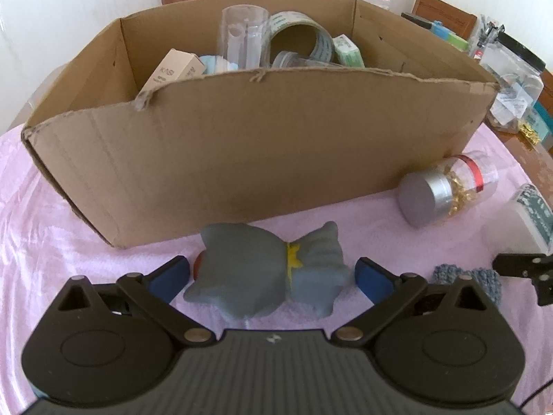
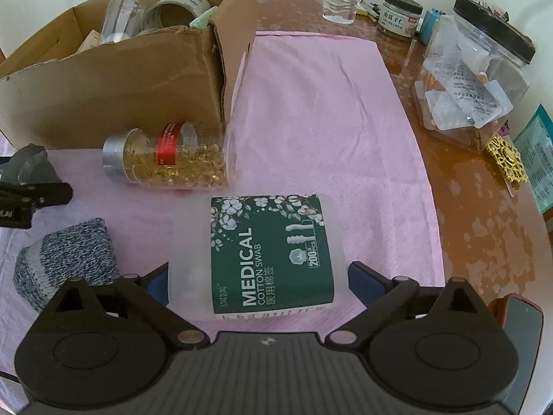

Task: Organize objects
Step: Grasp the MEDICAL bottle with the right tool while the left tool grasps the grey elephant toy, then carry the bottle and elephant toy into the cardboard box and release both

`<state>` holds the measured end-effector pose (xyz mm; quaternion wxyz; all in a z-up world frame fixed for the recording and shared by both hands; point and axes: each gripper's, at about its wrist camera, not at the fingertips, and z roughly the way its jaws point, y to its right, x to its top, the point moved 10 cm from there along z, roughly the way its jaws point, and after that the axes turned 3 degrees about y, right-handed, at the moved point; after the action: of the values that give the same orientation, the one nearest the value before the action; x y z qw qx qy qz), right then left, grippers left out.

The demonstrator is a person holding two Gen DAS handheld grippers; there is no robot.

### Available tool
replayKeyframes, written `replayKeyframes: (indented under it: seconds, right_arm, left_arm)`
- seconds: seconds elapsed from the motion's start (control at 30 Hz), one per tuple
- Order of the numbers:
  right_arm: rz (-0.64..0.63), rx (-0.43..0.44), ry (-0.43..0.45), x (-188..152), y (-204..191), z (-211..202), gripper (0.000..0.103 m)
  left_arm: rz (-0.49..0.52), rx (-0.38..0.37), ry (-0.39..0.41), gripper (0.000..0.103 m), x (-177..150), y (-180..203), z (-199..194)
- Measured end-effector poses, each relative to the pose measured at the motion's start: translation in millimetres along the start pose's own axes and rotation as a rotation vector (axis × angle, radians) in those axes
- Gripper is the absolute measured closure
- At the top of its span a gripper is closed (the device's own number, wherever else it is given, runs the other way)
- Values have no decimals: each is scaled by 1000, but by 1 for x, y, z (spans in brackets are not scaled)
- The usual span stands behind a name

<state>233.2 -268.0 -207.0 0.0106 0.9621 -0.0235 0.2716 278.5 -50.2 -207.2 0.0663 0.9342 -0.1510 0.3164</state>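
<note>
grey elephant toy (image 1: 273,269): between my left tongs (image 1: 271,273), spread wide, long axis 3–9; right tongs (image 2: 257,276) spread round swab box (image 2: 262,252).

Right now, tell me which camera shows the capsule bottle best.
The right wrist view: the capsule bottle lies on its side there, whole, with red label and gold capsules clear. The left wrist view shows it small, near the edge, mostly cap-first.

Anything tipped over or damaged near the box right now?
Yes. The capsule jar lies on its side on the pink cloth against the cardboard box, lid on, nothing spilled. The box's front rim is torn and frayed.
</note>
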Motion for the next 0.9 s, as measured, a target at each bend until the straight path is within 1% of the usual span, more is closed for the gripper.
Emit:
replayKeyframes:
  seconds: [0.03,0.2,0.3,0.37,0.43,0.5,0.53,0.6,0.73,0.9]
  right_arm:
    - [0,0,0,0,0,0,0]
    - [3,-7,0,2,2,0,0]
    - [8,-4,3,1,4,0,0]
    - [8,-9,5,1,4,0,0]
    - [14,-10,9,1,3,0,0]
    - [17,-11,15,1,3,1,0]
    - [15,-10,16,1,3,1,0]
    - [10,-7,12,1,3,1,0]
    - [5,-4,-12,2,3,2,0]
    - [5,-4,-24,5,1,4,0]
  left_arm:
    - [-3,0,-1,6,0,-1,-2]
    - [-25,-2,-17,7,-2,-9,-4]
    - [-13,4,-19,9,-2,-13,-4]
    - [-7,-3,-16,11,0,-12,-4]
    - [-5,-13,-16,15,1,-9,-3]
    - [-7,-29,-23,17,4,-6,-2]
    - [-8,-37,-27,20,9,-3,0]
    - [-11,-55,-27,23,11,-2,-1]
    - [-1,-45,-26,28,13,-2,1]
    - [2,-49,-32,28,11,-5,-1]
